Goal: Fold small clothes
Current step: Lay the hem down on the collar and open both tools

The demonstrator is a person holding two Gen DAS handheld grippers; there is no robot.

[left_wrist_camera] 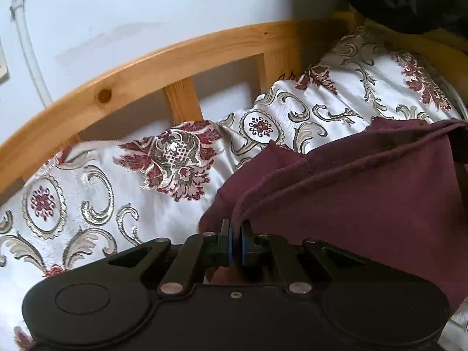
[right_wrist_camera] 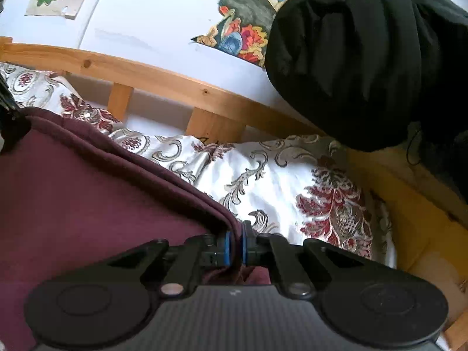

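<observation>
A maroon garment (left_wrist_camera: 365, 199) stretches between both grippers above a white bedspread (left_wrist_camera: 87, 193) patterned with red and grey flowers. My left gripper (left_wrist_camera: 235, 228) is shut on the garment's left corner, its hem pinched between the blue pads. In the right wrist view my right gripper (right_wrist_camera: 236, 229) is shut on the opposite corner of the maroon garment (right_wrist_camera: 87, 190). The cloth's thick hem (right_wrist_camera: 152, 163) runs taut toward the left gripper (right_wrist_camera: 8, 114), seen at the far left edge.
A wooden bed rail (left_wrist_camera: 140, 67) with slats borders the far side against a pale wall (right_wrist_camera: 152, 20) with colourful pictures (right_wrist_camera: 242, 38). A bulky black fabric mass (right_wrist_camera: 365, 58) hangs at the upper right. Yellow wood (right_wrist_camera: 424, 234) lies at the right.
</observation>
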